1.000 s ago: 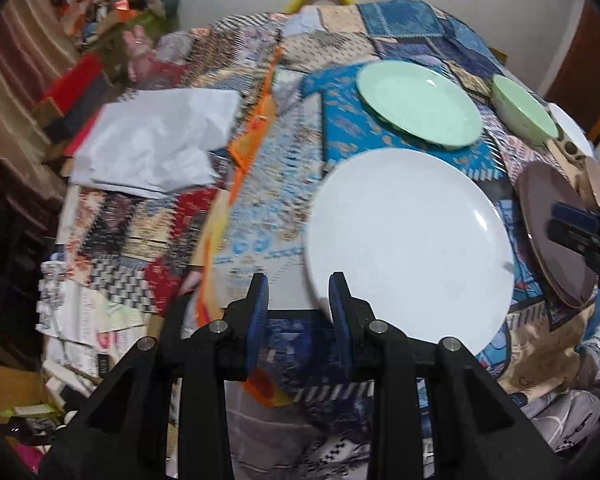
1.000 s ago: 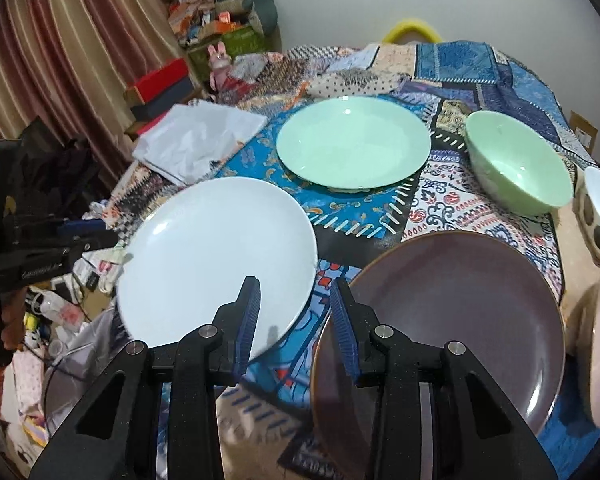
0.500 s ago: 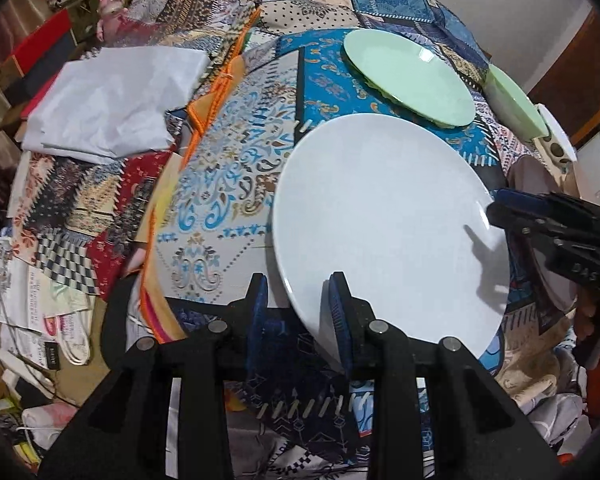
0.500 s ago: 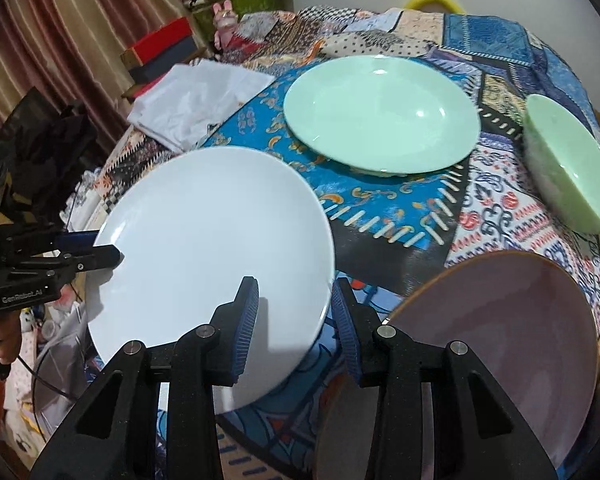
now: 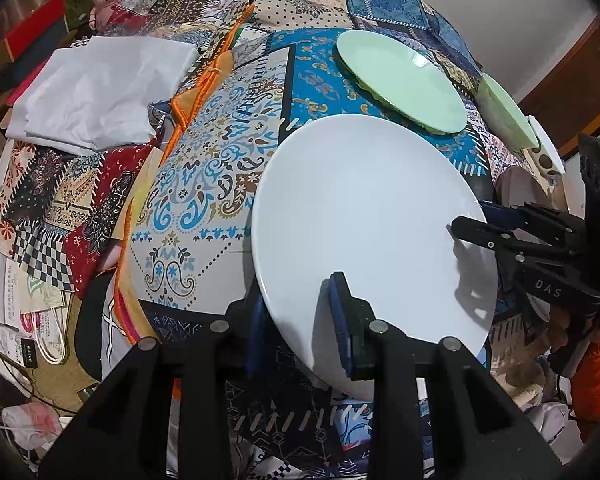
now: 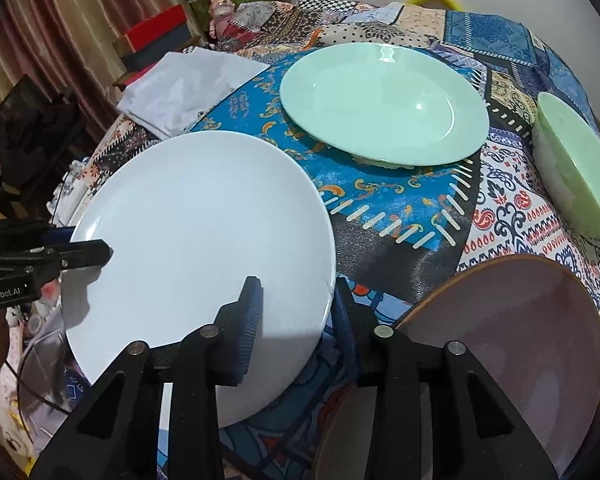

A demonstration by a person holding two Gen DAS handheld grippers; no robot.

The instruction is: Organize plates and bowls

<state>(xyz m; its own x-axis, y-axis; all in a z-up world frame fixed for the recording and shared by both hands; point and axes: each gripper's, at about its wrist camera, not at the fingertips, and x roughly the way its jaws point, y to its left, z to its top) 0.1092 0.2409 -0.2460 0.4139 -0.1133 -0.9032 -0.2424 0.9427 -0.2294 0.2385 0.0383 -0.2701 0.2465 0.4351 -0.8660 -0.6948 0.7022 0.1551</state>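
Your left tool [image 5: 300, 312] straddles the near rim of the white plate [image 5: 364, 216], one finger above, one below, clamped on it; your right tool [image 6: 296, 312] grips the opposite rim likewise. The plate sits tilted over the patchwork-covered surface [image 5: 204, 184]. Just right of it lies a brown plate [image 6: 512, 340]; beyond, a green plate [image 6: 384, 100], green bowl [image 6: 572, 168], white cloth [image 5: 96, 92]

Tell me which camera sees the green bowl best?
The right wrist camera: the green bowl shows its side and rim beside the green plate. The left wrist camera catches only a thin sliver of it at the far edge.
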